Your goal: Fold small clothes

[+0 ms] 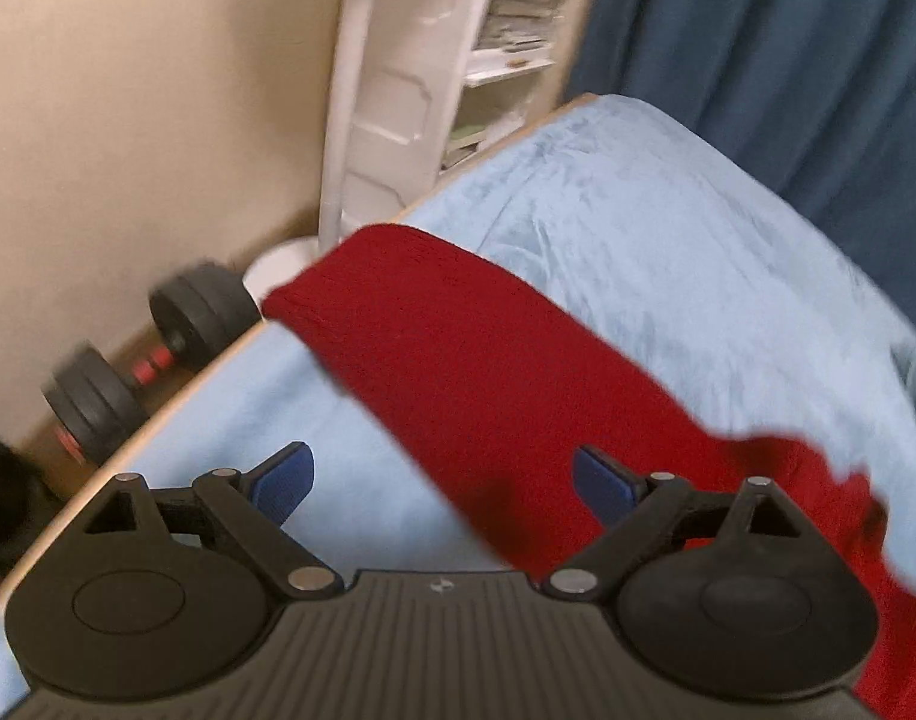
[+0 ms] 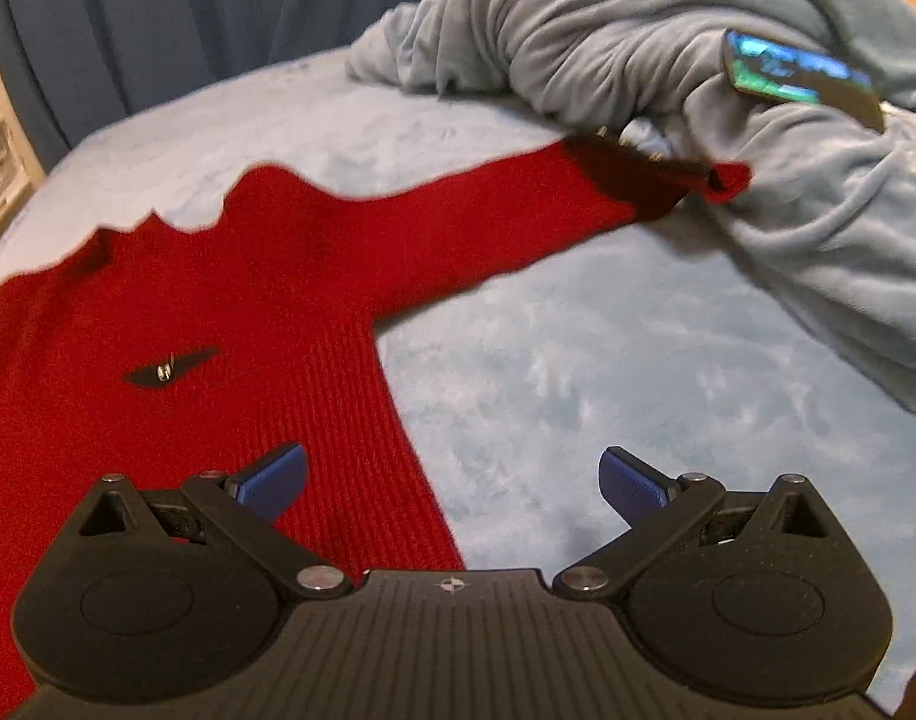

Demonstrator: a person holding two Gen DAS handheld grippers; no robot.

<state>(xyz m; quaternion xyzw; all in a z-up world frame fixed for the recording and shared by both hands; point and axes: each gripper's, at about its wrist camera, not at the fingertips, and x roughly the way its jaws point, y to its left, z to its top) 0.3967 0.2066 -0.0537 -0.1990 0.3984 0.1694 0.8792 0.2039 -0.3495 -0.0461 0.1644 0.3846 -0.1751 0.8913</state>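
Knitted red sweater (image 2: pixel 176 324) is spread flat on a pale blue fleece blanket (image 2: pixel 607 372), one sleeve (image 2: pixel 493 222) stretched toward a bunched blanket heap (image 2: pixel 667 30), where its cuff seems tucked under a dark object. Both jaw pairs are seen parted wide, nothing held: the right gripper (image 2: pixel 452 477) straddles the ribbed side edge, the left gripper (image 1: pixel 443 483) hangs over the other sleeve (image 1: pixel 458 330), which reaches the bed edge.

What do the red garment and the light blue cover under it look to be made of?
Red sweater: knit yarn, matte, probably wool or acrylic; vertical ribbed stitch rows show near the hem. Light blue cover: plush fleece-like fabric, soft nap with mottled sheen; the exact fibre can't be told.
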